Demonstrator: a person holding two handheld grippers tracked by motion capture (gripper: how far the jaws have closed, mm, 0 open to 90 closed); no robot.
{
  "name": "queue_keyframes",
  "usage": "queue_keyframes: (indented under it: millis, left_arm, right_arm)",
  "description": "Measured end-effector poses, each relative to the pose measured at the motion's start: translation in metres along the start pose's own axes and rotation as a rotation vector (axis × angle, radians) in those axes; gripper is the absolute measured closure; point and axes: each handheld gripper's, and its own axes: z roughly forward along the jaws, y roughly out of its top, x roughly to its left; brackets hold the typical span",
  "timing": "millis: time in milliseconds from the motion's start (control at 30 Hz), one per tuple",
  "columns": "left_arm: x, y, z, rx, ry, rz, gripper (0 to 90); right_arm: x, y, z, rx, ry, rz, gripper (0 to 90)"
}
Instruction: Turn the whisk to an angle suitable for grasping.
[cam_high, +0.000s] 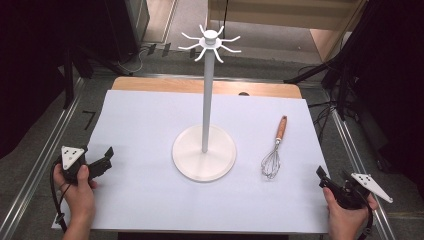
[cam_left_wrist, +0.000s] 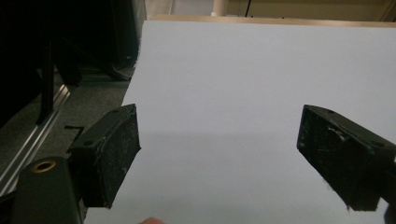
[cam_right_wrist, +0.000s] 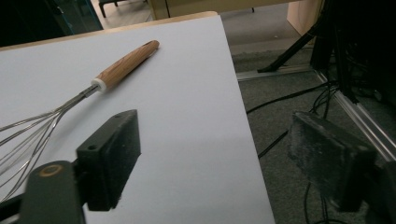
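Observation:
A white utensil stand (cam_high: 204, 151) with a round base, a tall pole and several hooks at its top stands in the middle of the white table sheet (cam_high: 150, 200). To its right lies a wire whisk (cam_high: 275, 150) with a wooden handle, also seen in the right gripper view as a whisk (cam_right_wrist: 93, 86) ahead and left of the jaws. My left gripper (cam_high: 103, 161) rests at the sheet's left edge, open and empty (cam_left_wrist: 219, 154). My right gripper (cam_high: 327, 181) sits at the sheet's right front corner, open and empty (cam_right_wrist: 219, 154).
The sheet covers a wooden table (cam_high: 200, 86) whose far edge shows. Metal rails (cam_high: 45, 165) run along both sides on the floor. Cables (cam_right_wrist: 289, 98) lie on the floor to the right, and dark stands (cam_high: 345, 70) rise at the far right.

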Motion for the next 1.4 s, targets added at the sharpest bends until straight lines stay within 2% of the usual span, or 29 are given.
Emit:
queue_keyframes:
  millis: [67,100,167,200,300,400,467,567,700,933,1033,1167,1267,1400]
  left_arm:
    - [0.000,0.000,0.001,0.003,-0.002,0.003,14.1]
    - [-0.001,0.000,0.001,0.003,-0.002,0.009,14.1]
    - [-0.001,0.000,0.001,0.004,0.001,0.015,14.1]
    - [-0.002,0.000,0.001,0.004,0.001,0.016,14.2]
    - [-0.001,0.000,0.000,0.002,0.000,0.013,14.1]
    - [-0.001,0.000,0.001,0.005,-0.003,0.014,14.1]
    - [-0.001,0.000,0.001,0.003,-0.003,0.017,14.2]
    - [-0.001,0.000,0.000,0.002,-0.003,0.014,14.2]
    - [-0.001,0.000,0.001,0.005,-0.002,0.013,14.2]
    - [-0.001,0.000,0.001,0.008,-0.003,0.020,14.2]
    - [-0.002,0.000,0.001,0.005,0.000,0.024,14.2]
    - [-0.003,0.000,0.001,0.005,0.001,0.031,14.2]
    - [-0.003,0.000,0.001,0.006,0.000,0.029,14.2]
    - [-0.003,0.000,0.001,0.007,-0.001,0.031,14.2]
  right_arm:
    - [0.003,0.000,-0.001,-0.008,-0.002,-0.036,36.7]
    - [0.005,0.000,0.000,-0.010,0.010,-0.059,47.9]
    - [0.011,0.001,0.002,0.016,0.051,-0.076,55.1]
    - [0.014,0.002,0.004,0.028,0.057,-0.089,62.4]
    - [0.026,0.010,0.010,0.094,0.086,-0.141,74.2]
    - [0.036,0.019,0.019,0.152,0.068,-0.191,74.9]
    - [0.041,0.024,0.025,0.182,0.048,-0.184,75.5]
    - [0.047,0.032,0.036,0.239,0.061,-0.173,75.8]
    - [0.056,0.043,0.050,0.298,0.050,-0.214,75.5]
    - [0.075,0.065,0.077,0.433,0.066,-0.200,83.2]
    - [0.079,0.073,0.090,0.475,0.072,-0.175,86.3]
    - [0.082,0.081,0.105,0.521,0.073,-0.166,88.2]
    - [0.084,0.087,0.117,0.563,0.060,-0.179,89.9]
    - [0.088,0.095,0.131,0.618,0.060,-0.154,90.0]
